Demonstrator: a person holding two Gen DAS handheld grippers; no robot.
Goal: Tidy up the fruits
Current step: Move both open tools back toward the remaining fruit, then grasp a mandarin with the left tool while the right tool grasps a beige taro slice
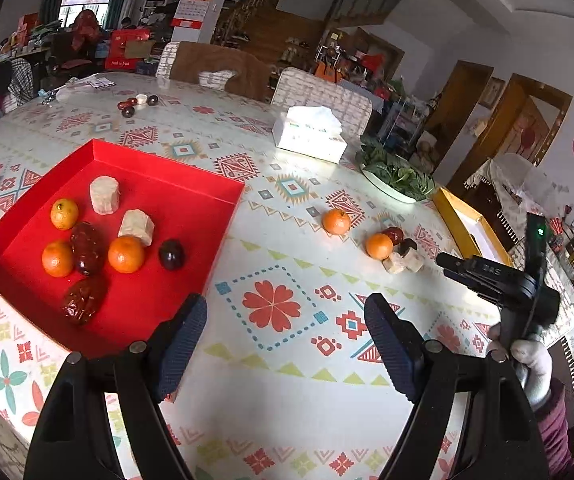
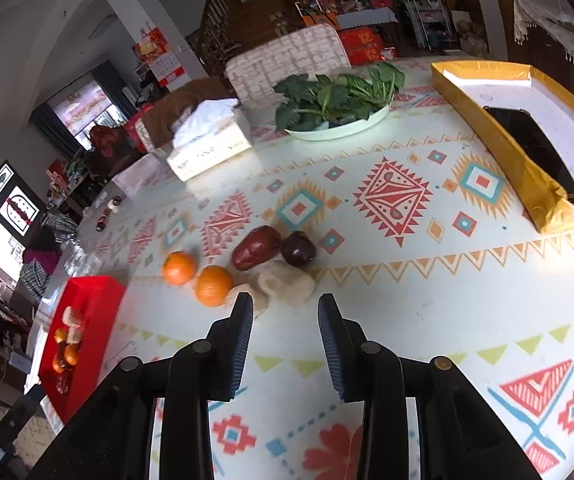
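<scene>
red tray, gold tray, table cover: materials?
Red tray: looks like matte card, thin folded walls with crisp corners. Gold tray: probably card wrapped in shiny foil paper, going by the creases and glare at its corner. Table cover: seems printed vinyl or oilcloth, smooth with soft window glare.

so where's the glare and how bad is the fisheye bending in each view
Left wrist view: window light glares off the tablecloth near the tissue box, and the red tray edges bow outward. Right wrist view: glare washes the cloth beside the greens plate; the gold tray curves, and the corners go black.
</scene>
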